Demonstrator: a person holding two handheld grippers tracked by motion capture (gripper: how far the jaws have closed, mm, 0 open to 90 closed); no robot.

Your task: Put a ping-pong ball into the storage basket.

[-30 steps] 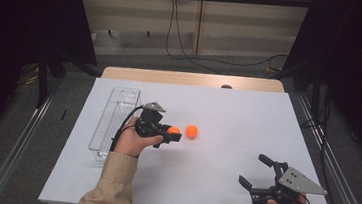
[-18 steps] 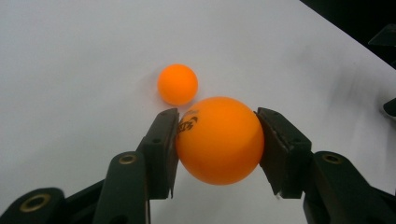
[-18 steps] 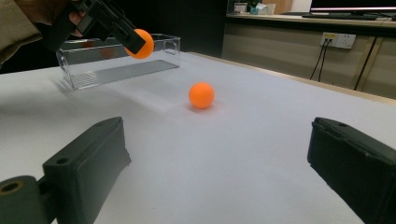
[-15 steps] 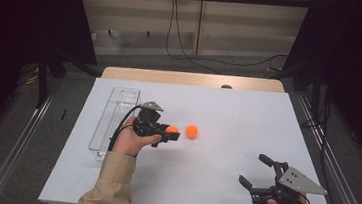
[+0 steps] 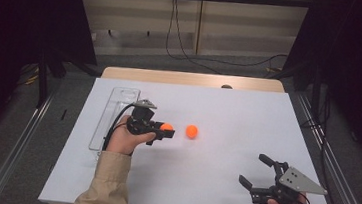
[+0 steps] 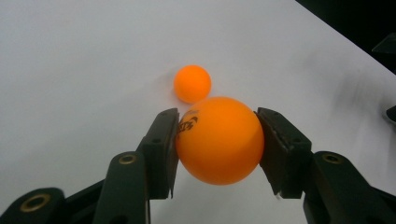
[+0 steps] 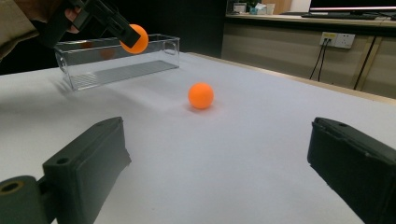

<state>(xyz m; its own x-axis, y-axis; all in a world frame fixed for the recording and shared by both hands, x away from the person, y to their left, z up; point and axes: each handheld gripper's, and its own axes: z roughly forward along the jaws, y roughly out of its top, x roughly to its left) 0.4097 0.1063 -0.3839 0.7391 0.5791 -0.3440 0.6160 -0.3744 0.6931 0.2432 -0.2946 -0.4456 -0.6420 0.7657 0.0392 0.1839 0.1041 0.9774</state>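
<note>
Orange ball [image 6: 218, 140] sits clamped in left gripper [image 5: 164, 130] jaws; right gripper [image 5: 254, 171] jaws gape empty.

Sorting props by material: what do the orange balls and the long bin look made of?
Held ball and loose ball: probably thin matte plastic, like table-tennis balls; the held one bears a printed mark. Bin: clear glossy hard plastic, likely acrylic; the table shows through its walls.

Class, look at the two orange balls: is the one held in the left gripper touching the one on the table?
Apart. The right gripper view shows the held ball lifted in the left gripper, with bare table between it and the other ball.
</note>
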